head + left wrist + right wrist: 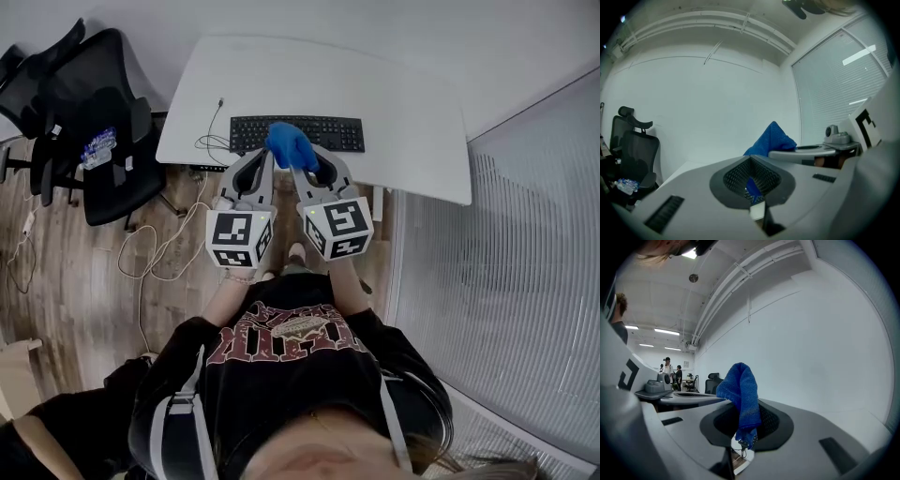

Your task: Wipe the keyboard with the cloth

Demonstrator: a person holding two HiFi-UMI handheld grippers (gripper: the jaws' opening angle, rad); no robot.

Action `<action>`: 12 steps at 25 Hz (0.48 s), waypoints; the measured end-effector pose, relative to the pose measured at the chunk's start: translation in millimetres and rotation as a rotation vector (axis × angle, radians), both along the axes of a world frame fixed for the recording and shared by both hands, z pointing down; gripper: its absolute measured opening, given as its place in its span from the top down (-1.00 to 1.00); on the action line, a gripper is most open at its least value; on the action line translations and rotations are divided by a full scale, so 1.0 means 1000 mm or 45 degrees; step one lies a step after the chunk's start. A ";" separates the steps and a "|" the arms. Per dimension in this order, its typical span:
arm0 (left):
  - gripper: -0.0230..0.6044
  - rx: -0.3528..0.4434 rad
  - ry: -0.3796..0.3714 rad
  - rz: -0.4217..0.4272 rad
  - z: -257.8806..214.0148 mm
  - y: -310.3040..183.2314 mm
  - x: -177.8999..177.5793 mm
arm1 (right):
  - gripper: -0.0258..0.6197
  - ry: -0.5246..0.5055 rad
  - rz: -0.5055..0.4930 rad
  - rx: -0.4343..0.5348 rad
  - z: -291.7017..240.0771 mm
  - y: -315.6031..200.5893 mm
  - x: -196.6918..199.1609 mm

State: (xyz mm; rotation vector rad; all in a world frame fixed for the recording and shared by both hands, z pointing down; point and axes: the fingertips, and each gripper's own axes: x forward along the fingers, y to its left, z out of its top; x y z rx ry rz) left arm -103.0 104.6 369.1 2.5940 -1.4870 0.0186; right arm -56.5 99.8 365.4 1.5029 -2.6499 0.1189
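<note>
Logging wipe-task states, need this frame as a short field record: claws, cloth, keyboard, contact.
left claw: jaws together, nothing held
right claw: shut on the blue cloth, which sticks up past the jaws
cloth position: over the keyboard, left of its middle, in the head view
cloth-key contact: cannot tell
keyboard: black, flat on the white desk
nearby: black office chair left of the desk
</note>
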 end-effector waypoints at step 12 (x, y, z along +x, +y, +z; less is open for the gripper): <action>0.82 -0.018 -0.026 -0.112 0.000 -0.055 0.034 | 0.72 -0.001 -0.133 -0.013 -0.003 -0.059 0.029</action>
